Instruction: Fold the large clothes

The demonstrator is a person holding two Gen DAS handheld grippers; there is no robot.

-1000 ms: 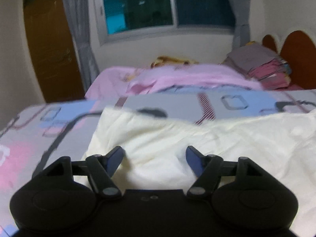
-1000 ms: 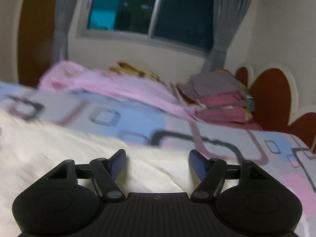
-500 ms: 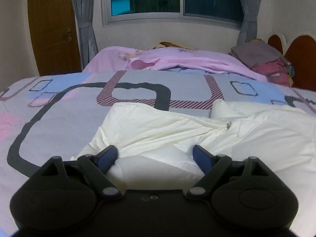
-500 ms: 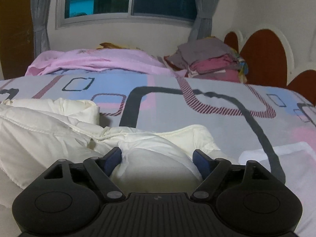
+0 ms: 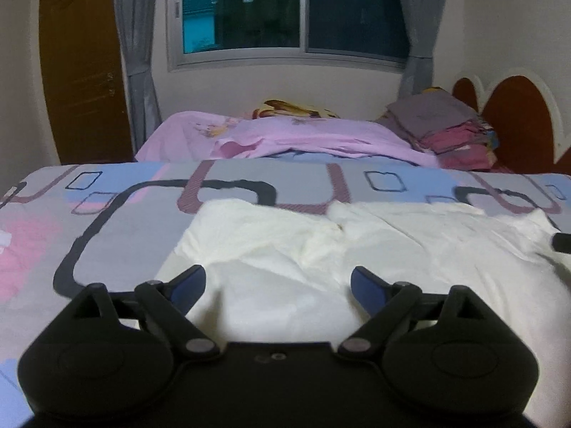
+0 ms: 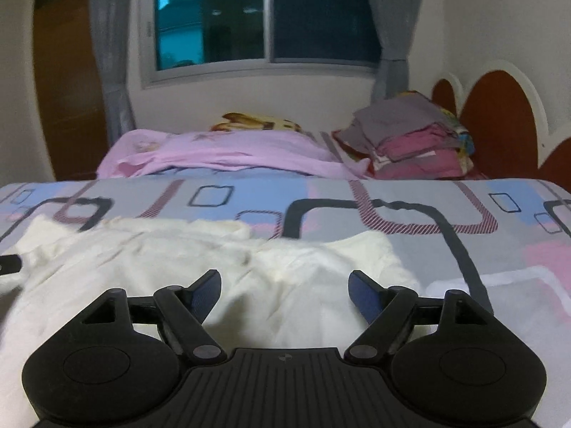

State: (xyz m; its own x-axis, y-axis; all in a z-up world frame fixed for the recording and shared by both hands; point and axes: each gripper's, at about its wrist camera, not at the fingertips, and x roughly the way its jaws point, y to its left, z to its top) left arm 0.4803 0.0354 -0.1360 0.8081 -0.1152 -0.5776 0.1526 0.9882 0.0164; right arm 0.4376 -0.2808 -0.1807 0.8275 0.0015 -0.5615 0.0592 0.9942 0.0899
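A large cream-white garment (image 5: pixel 357 246) lies crumpled on the patterned bedspread (image 5: pixel 117 221); it also shows in the right wrist view (image 6: pixel 178 260). My left gripper (image 5: pixel 278 281) is open and empty, low over the garment's left part. My right gripper (image 6: pixel 284 287) is open and empty, low over the garment's right part. A tip of the right gripper shows at the right edge of the left wrist view (image 5: pixel 562 242), and a tip of the left gripper at the left edge of the right wrist view (image 6: pixel 9 264).
A pink blanket (image 5: pixel 303 139) lies on a second bed behind. A stack of folded clothes (image 5: pixel 449 132) sits at the back right by the red headboard (image 5: pixel 517 114). A window (image 5: pixel 296 14), grey curtains and a wooden door (image 5: pixel 82 64) line the far wall.
Both grippers have pulled back and risen from the garment, staying open. The garment now lies flatter and more spread across the bedspread.
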